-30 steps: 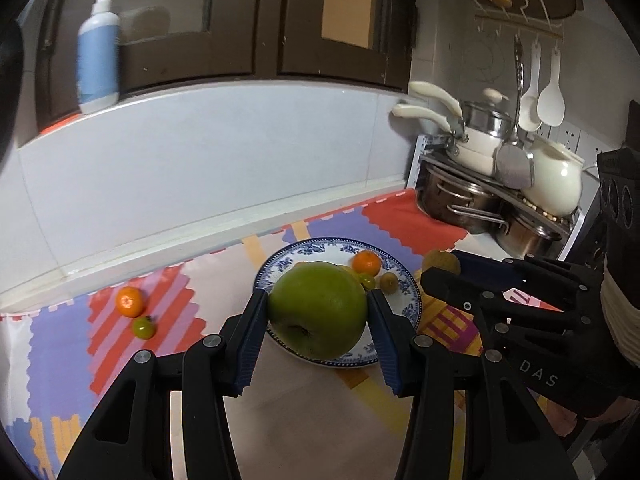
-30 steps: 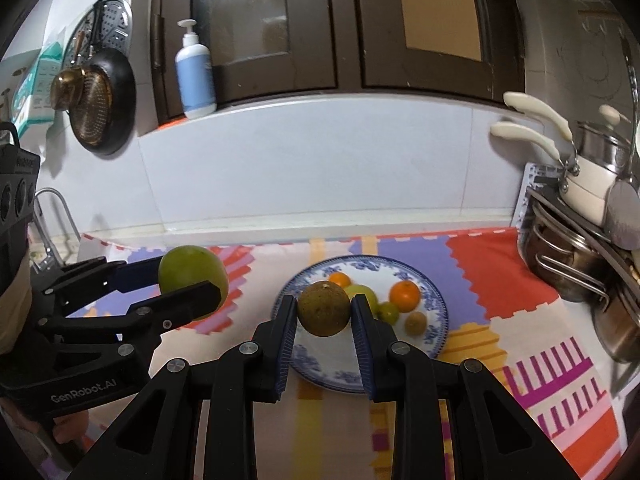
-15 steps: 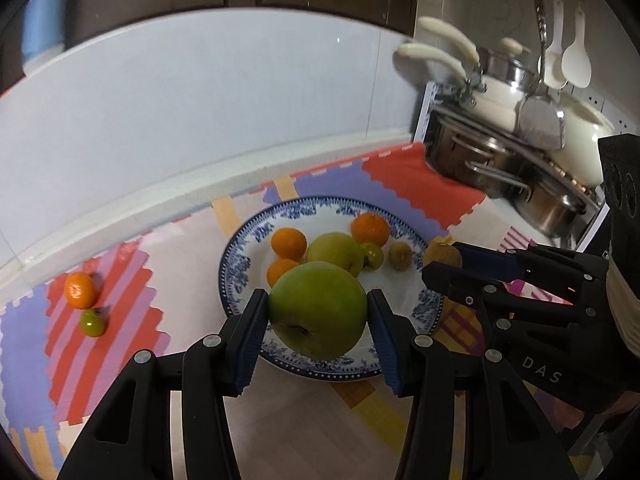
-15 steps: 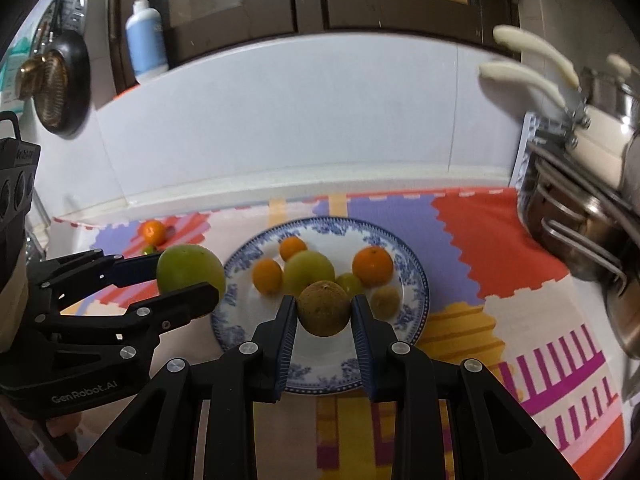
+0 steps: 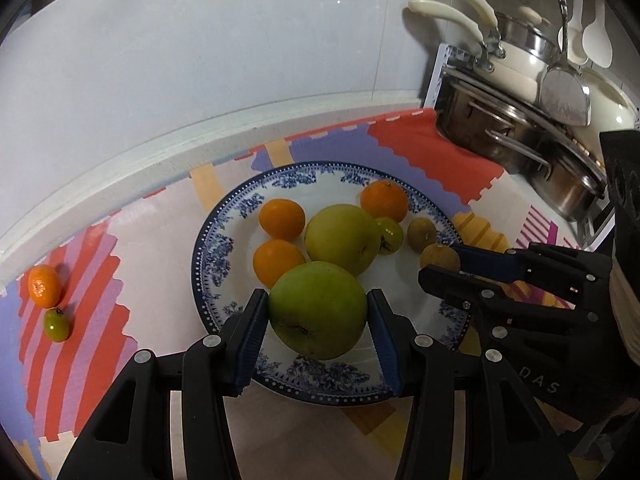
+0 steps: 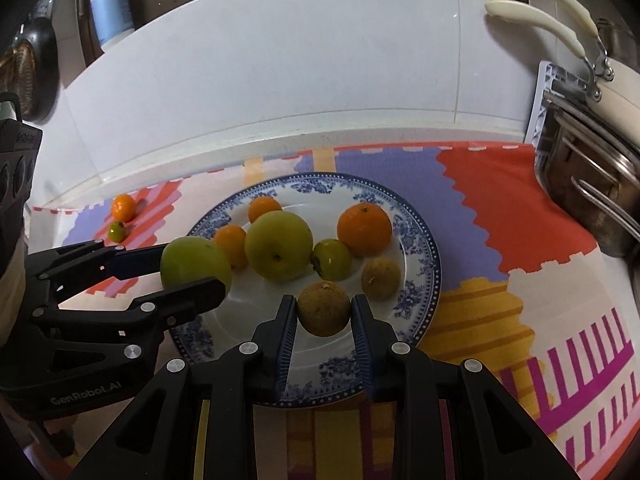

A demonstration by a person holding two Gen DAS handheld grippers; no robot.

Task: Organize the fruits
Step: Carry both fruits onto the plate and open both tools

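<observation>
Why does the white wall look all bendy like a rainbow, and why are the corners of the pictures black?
Left wrist view: the fisheye lens bows the straight counter ledge into an arc, and its round edge blackens the corners. Right wrist view: same bend in the wall; the blue-patterned plate and fruit stay sharp, with soft shadows and small glints on the pots.

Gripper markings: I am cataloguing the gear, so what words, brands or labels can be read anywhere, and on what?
"GenRobot.AI": on the left gripper body, seen from the right wrist.
"DAS": on the right gripper body, seen from the left wrist; possibly part of a longer word.
Pump bottle: label unreadable.
</observation>
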